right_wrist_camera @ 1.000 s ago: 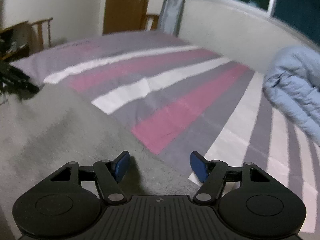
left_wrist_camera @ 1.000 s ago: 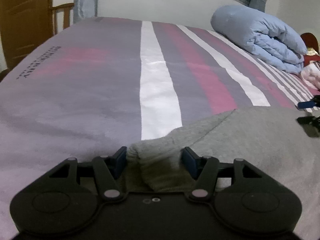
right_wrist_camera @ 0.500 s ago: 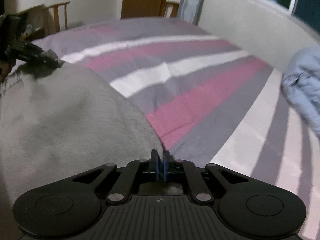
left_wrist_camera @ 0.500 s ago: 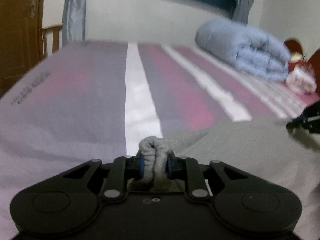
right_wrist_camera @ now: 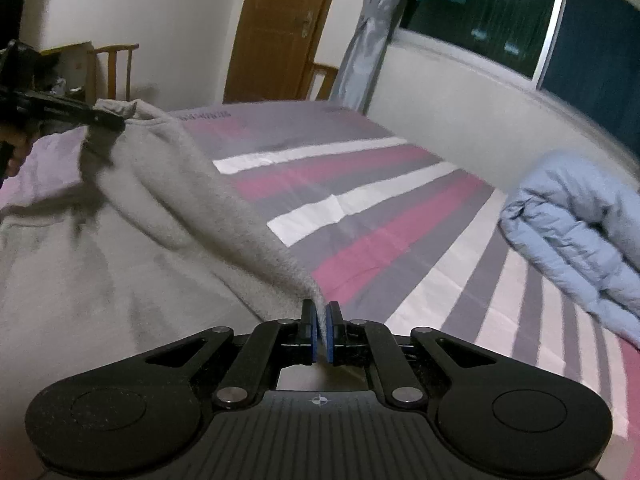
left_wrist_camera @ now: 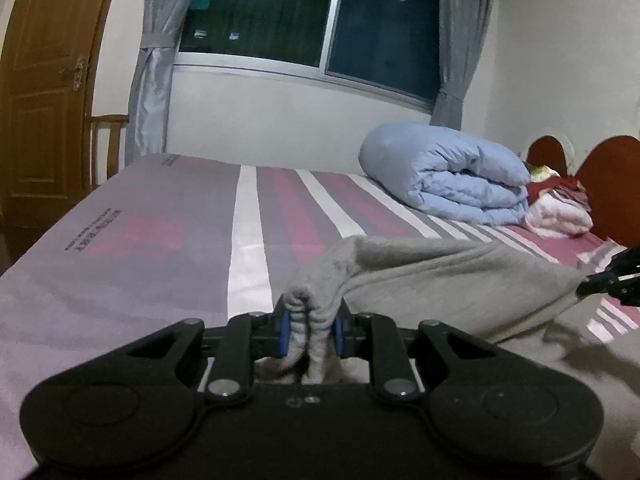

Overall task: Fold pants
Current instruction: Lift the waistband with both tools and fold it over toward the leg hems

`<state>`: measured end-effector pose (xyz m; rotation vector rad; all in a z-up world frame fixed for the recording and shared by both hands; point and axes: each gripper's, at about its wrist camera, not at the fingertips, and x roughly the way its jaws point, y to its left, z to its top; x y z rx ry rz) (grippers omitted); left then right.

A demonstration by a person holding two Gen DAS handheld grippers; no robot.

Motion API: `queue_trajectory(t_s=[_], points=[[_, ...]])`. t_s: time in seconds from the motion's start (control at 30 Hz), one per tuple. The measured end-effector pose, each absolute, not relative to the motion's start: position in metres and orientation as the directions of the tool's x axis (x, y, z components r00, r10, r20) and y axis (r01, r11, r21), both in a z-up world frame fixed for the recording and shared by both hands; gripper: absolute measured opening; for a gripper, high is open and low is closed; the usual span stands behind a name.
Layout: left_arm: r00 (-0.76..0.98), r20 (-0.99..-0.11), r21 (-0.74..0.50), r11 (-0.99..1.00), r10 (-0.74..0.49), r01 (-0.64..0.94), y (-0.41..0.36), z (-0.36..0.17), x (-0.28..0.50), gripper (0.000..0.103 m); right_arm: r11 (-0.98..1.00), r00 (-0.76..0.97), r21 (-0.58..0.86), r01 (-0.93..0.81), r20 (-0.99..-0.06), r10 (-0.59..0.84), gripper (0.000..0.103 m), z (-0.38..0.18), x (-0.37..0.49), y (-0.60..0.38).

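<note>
Two grippers: both grip one garment, the grey pants (left_wrist_camera: 460, 280), which lie partly on the striped bed sheet (left_wrist_camera: 160, 220) and are partly lifted off it.
Pants, appearance: light grey, fleecy knit; soft folds; ribbed, bunched edge at the left grip.
Pants, location: near edge of the bed, in front of both cameras; raised edge slung between the two grip points, the rest draped on the sheet.
Left gripper (left_wrist_camera: 310, 334): blue pads narrowed onto a thick bunch of ribbed grey fabric, which fills the gap between them.
Right gripper (right_wrist_camera: 320, 334): blue pads almost together, pinching a thin fabric edge.
Left wrist view only: red headboard (left_wrist_camera: 612, 184), pink and red bundle beside it, ribbing of the clamped bunch; right gripper appears as a dark shape at the right margin.
Right wrist view only: broad grey expanse of the pants (right_wrist_camera: 100, 260), the person's hand on the left gripper at the left margin, wooden chair (right_wrist_camera: 116, 68).
Both views: folded blue duvet (left_wrist_camera: 448, 172), wooden door (left_wrist_camera: 44, 92), dark window with grey curtains.
Pants, long axis: the held edge runs gripper to gripper, crossing the sheet stripes; which end is waist or hem cannot be told.
</note>
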<state>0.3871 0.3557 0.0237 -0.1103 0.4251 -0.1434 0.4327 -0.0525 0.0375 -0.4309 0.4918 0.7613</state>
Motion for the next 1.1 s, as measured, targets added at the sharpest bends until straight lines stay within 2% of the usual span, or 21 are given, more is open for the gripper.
queue_trajectory(t_s=[0.13, 0.3, 0.5, 0.6, 0.67, 0.7, 0.77, 0.8, 0.83, 0.97, 1.1], points=[[0.902, -0.398, -0.156, 0.981, -0.168, 0.114, 0.354, 0.015, 0.355, 0.01, 0.628, 0.638, -0.238, -0.741, -0.538, 0.55, 0.005, 0.029, 0.37, -0.062], [0.891, -0.426, -0.199, 0.977, -0.158, 0.078, 0.353, -0.013, 0.316, 0.01, 0.601, 0.618, -0.245, -0.761, -0.559, 0.554, 0.005, -0.008, 0.309, -0.065], [0.836, -0.543, -0.185, 0.982, -0.077, -0.03, 0.35, -0.053, 0.291, 0.009, 0.581, 0.583, -0.235, -0.779, -0.612, 0.534, 0.005, -0.052, 0.278, -0.057], [0.839, -0.542, -0.208, 0.974, -0.041, -0.087, 0.355, -0.053, 0.278, 0.009, 0.6, 0.601, -0.245, -0.761, -0.614, 0.512, 0.009, -0.058, 0.273, -0.058], [0.845, -0.534, -0.242, 0.962, -0.022, -0.127, 0.36, -0.047, 0.266, 0.007, 0.639, 0.629, -0.227, -0.735, -0.58, 0.518, 0.014, -0.049, 0.268, -0.067], [0.849, -0.529, -0.253, 0.958, -0.016, -0.139, 0.361, -0.044, 0.258, 0.009, 0.66, 0.639, -0.208, -0.722, -0.564, 0.523, 0.017, -0.044, 0.268, -0.074], [0.847, -0.532, -0.272, 0.946, 0.005, -0.177, 0.36, -0.039, 0.246, 0.01, 0.709, 0.662, -0.151, -0.689, -0.529, 0.532, 0.033, -0.034, 0.264, -0.088], [0.847, -0.531, -0.294, 0.938, -0.002, -0.183, 0.359, -0.037, 0.241, 0.012, 0.734, 0.674, -0.116, -0.669, -0.511, 0.534, 0.051, -0.03, 0.261, -0.095], [0.849, -0.529, -0.311, 0.931, -0.001, -0.192, 0.356, -0.036, 0.235, 0.012, 0.756, 0.68, -0.07, -0.651, -0.495, 0.54, 0.057, -0.027, 0.258, -0.103], [0.855, -0.515, -0.434, 0.878, -0.06, -0.2, 0.351, -0.037, 0.229, 0.012, 0.814, 0.666, 0.227, -0.534, -0.481, 0.571, 0.056, -0.026, 0.266, -0.133], [0.845, -0.523, -0.535, 0.816, -0.116, -0.219, 0.354, -0.049, 0.236, 0.012, 0.775, 0.646, 0.524, -0.354, -0.461, 0.608, 0.056, -0.04, 0.28, -0.16]])
